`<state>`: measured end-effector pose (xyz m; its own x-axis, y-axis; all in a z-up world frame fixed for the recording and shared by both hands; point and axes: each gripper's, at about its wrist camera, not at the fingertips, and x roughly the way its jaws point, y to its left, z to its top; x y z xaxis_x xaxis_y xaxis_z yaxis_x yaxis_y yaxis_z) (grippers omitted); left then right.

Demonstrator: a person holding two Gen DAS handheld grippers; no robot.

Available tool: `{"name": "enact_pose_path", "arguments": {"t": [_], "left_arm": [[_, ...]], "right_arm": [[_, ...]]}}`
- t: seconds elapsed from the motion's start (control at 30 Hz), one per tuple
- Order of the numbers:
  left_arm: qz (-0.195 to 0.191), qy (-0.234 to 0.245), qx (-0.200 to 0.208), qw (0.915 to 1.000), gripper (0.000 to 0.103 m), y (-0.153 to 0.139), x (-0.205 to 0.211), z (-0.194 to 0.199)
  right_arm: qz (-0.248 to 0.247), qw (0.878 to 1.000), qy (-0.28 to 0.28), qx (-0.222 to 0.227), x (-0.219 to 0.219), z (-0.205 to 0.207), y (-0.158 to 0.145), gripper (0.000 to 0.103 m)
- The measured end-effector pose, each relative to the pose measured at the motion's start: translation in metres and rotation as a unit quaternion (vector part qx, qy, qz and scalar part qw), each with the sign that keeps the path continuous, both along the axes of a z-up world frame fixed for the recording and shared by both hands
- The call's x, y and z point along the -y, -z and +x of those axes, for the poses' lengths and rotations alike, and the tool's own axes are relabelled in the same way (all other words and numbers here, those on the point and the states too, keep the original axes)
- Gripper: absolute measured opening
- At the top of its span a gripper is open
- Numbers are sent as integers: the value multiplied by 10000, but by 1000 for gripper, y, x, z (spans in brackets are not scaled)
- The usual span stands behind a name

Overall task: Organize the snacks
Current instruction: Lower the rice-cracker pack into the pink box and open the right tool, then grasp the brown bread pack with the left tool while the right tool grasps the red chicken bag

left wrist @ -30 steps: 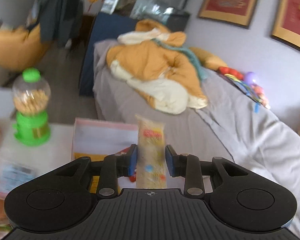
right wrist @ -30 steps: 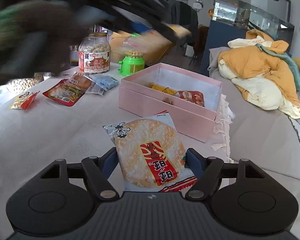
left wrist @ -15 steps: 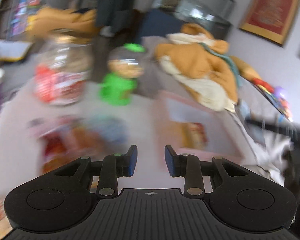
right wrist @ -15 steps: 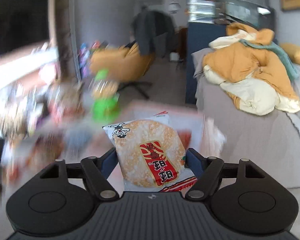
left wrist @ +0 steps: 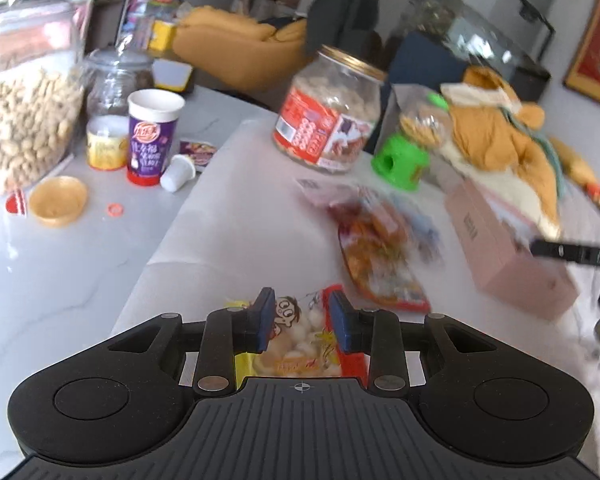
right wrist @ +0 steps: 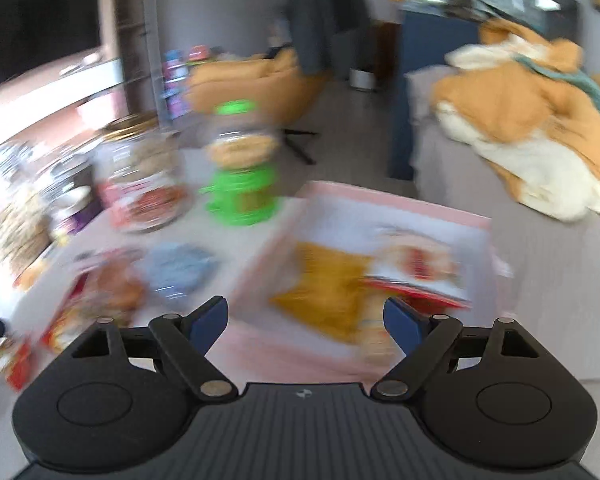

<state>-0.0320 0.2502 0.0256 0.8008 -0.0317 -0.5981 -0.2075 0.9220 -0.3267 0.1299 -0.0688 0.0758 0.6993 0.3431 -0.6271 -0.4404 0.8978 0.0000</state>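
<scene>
My left gripper (left wrist: 301, 322) is open, its blue pads on either side of a small red and yellow cartoon snack packet (left wrist: 300, 340) lying on the white table. My right gripper (right wrist: 306, 320) is open and empty, above the near wall of the pink box (right wrist: 400, 210). Inside the box lie a yellow packet (right wrist: 328, 280) and the rice cracker packet (right wrist: 416, 268), all blurred. The pink box also shows in the left wrist view (left wrist: 504, 256). A red snack bag (left wrist: 376, 248) lies on the table between the box and my left gripper.
A large cookie jar (left wrist: 332, 116), a green candy dispenser (left wrist: 404, 152), a peanut jar (left wrist: 20, 120), a purple cup (left wrist: 152, 136) and a small bowl (left wrist: 58, 200) stand at the back and left. A bed with an orange blanket (right wrist: 532, 128) lies beyond the box.
My right gripper has opened and let go of the rice cracker packet, which now lies in the box. My left gripper has swung left and down onto the cartoon snack packet.
</scene>
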Motion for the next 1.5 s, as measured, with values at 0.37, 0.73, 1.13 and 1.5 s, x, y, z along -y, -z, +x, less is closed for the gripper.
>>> {"name": "enact_pose_path", "arguments": {"t": [0.37,0.73,1.13,1.5], "left_arm": [[-128,675,173,9975,35,-2,19,-14],[-452,-319,1,9985,35,18,-16,-46],[-1011,650,1,9927,36,22,35,-16],[196,664,226,9973,36,-13,67,-3]], "right_arm": [[352,9863,-973,-1283,-117,-20,32,86],[52,9924,-487,-1130,-196,4,76,98],[-597,9922,-754,-789,-103,-58,67,79],[-486,9971,-135,-575,-7,-79,67,81]]}}
